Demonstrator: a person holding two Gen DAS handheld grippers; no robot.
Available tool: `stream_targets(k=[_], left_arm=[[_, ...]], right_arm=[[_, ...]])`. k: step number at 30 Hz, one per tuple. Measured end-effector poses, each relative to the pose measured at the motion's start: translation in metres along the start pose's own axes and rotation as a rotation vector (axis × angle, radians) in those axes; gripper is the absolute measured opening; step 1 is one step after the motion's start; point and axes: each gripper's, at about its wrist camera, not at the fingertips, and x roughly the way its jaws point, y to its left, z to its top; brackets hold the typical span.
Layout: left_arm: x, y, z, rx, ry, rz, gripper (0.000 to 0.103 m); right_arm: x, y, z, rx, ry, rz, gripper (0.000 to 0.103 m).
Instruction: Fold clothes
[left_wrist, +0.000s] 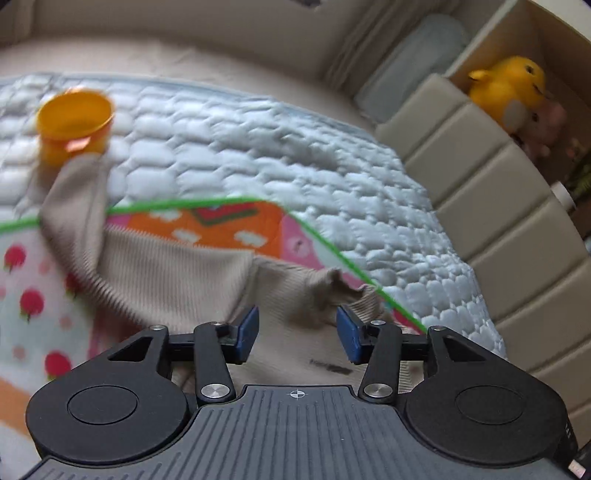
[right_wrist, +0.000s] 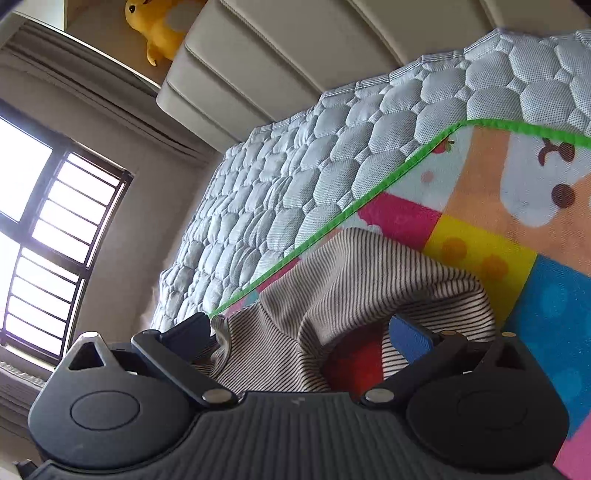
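Observation:
A beige ribbed garment (left_wrist: 173, 273) lies on a colourful play mat (left_wrist: 229, 223) on the bed. My left gripper (left_wrist: 297, 332) is open just above the garment's crumpled edge (left_wrist: 332, 291), with nothing between the blue pads. In the left wrist view an orange gripper (left_wrist: 75, 123) at the far left lifts a strip of the garment. In the right wrist view the finely striped fabric (right_wrist: 332, 280) bunches up between the fingers of my right gripper (right_wrist: 314, 332). Its jaws stand wide apart with the cloth draped over them.
A quilted light-blue mattress pad (left_wrist: 277, 147) covers the bed under the mat with a green border (right_wrist: 332, 221). A padded beige headboard (left_wrist: 498, 206) runs along the right. A yellow plush toy (left_wrist: 513, 88) sits on a shelf. A window (right_wrist: 48, 221) is at the left.

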Motion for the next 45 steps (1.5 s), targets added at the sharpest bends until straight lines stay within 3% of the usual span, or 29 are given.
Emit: stream_targets(k=[1,4,7,10,12,17,19,21,24,25,27,31,34,39,42,45], left_arm=[[-0.001,0.024,0.001,-0.063,0.004,0.011,0.072],[-0.011,0.081,0.005,-0.189,-0.058,0.063,0.091],[-0.003,0.122,0.009,-0.307,-0.087,0.085,0.092],[0.021,0.137,0.016,-0.329,-0.105,0.137,0.091],[0.035,0.132,0.027,-0.263,-0.118,0.206,0.090],[0.061,0.083,0.049,0.104,-0.165,0.373,0.092],[0.075,0.075,0.053,0.185,-0.151,0.437,0.092],[0.086,0.073,0.055,0.239,-0.143,0.494,0.084],[0.092,0.080,0.057,0.272,-0.147,0.568,0.037],[0.089,0.079,0.057,0.279,-0.152,0.568,0.027],[0.079,0.077,0.057,0.291,-0.166,0.554,0.014],[0.053,0.042,0.057,0.349,-0.198,0.478,0.008],[0.036,-0.002,0.052,0.378,-0.219,0.384,0.007],[0.015,-0.095,0.029,0.525,-0.265,0.223,0.007],[0.010,-0.134,0.014,0.568,-0.257,0.139,0.007],[0.010,-0.140,0.003,0.561,-0.219,0.137,0.015]], right_arm=[[0.000,0.003,-0.002,-0.013,0.001,-0.002,0.103],[0.002,0.010,-0.006,-0.045,0.006,-0.017,0.103],[0.006,0.016,-0.011,-0.068,0.018,-0.036,0.103],[0.012,0.023,-0.016,-0.102,0.029,-0.064,0.103],[0.017,0.029,-0.021,-0.143,0.024,-0.094,0.103],[0.036,0.038,-0.030,-0.257,0.035,-0.175,0.103],[0.043,0.037,-0.033,-0.263,0.054,-0.183,0.103],[0.047,0.034,-0.033,-0.258,0.069,-0.182,0.103],[0.046,0.032,-0.030,-0.234,0.067,-0.170,0.103],[0.044,0.031,-0.029,-0.227,0.063,-0.163,0.103],[0.040,0.031,-0.026,-0.214,0.052,-0.147,0.103],[0.029,0.031,-0.020,-0.186,0.032,-0.113,0.103],[0.019,0.029,-0.015,-0.153,0.008,-0.089,0.103],[0.000,0.016,0.000,-0.081,-0.046,-0.051,0.103],[0.000,0.003,0.006,-0.030,-0.045,-0.055,0.103],[0.005,-0.011,0.009,0.027,-0.022,-0.057,0.103]])
